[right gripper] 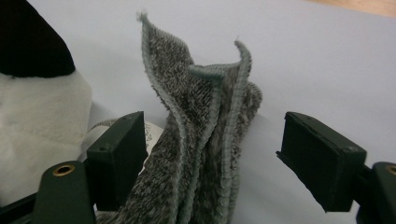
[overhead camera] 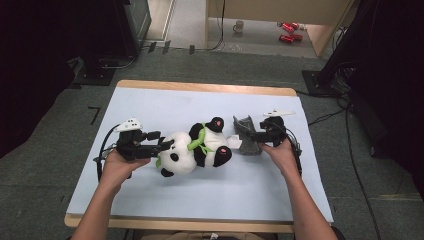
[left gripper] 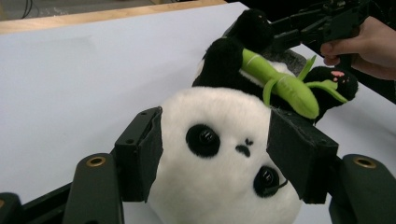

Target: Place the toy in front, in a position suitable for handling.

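The left gripper [left gripper: 212, 154] has its jaws set wide to either side of the head of a plush panda [overhead camera: 195, 147]; in the left gripper view both pads lie against the white fur at the sides of the face, without visibly squeezing it, so whether they grip it cannot be told. The right gripper [right gripper: 212, 154] stands with its jaws well apart around a bunched grey cloth [right gripper: 205, 135]; the cloth's folds rise between the pads, close against the left one and clear of the right one, so nothing is clamped.

In the high view the left gripper [overhead camera: 159, 144] points across the table toward the panda's head, and the right gripper [overhead camera: 250, 136] points the opposite way at the grey cloth [overhead camera: 246, 136], which sits just beside the panda's feet. The panda lies on its back in the middle of the table [overhead camera: 150, 105], head toward the person's left, a green plush bamboo stalk [overhead camera: 199, 141] across its chest. A pale sheet covers the tabletop, and wood shows along the edges. On the floor beyond the table stand a mug [overhead camera: 239, 26] and some red cans [overhead camera: 288, 31].
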`<state>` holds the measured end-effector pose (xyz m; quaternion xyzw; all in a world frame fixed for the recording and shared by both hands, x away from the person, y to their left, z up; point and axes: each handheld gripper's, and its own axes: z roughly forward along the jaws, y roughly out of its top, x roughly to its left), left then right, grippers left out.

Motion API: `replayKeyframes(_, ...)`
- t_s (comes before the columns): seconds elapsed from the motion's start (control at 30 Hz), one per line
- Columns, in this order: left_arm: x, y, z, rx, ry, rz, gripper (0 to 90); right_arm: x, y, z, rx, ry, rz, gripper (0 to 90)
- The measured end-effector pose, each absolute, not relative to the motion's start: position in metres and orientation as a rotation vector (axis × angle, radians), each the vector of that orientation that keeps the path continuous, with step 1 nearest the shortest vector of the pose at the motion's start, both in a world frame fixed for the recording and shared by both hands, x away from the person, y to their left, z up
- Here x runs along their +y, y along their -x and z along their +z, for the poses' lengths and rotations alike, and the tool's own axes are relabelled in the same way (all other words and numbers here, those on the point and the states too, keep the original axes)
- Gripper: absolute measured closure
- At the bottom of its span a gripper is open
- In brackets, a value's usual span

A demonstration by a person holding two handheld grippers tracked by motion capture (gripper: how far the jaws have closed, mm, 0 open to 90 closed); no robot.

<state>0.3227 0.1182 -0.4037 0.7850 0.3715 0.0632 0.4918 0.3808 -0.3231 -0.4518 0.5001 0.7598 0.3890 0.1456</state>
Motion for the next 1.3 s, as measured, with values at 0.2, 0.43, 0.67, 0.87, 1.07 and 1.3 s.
replayKeyframes(0.2, 0.122, -0.319, -0.415, 0.935, -1.904, 0.165, 34.9, -0.314, -0.389, -0.469, 2.246, -1.425, 1.037, 25.3)
replayKeyframes(0.43, 0.124, -0.316, -0.424, 0.957, -1.904, 0.182, 34.2, -0.316, -0.397, -0.484, 2.279, -1.480, 1.010, 30.7)
replayKeyframes(0.67, 0.124, -0.315, -0.429, 0.967, -1.885, 0.181, 33.5, -0.316, -0.398, -0.487, 2.339, -1.525, 1.100, 59.0)
replayKeyframes(0.87, 0.124, -0.314, -0.433, 0.949, -1.879, 0.211, 29.9, -0.314, -0.400, -0.481, 2.367, -1.609, 1.074, 70.4)
replayKeyframes(1.07, 0.121, -0.308, -0.429, 0.929, -1.912, 0.187, 29.9, -0.312, -0.398, -0.468, 2.358, -1.556, 1.027, 71.9)
replayKeyframes(1.3, 0.108, -0.303, -0.433, 0.917, -1.969, 0.179, 25.7, -0.314, -0.394, -0.448, 2.304, -1.545, 1.124, 72.1)
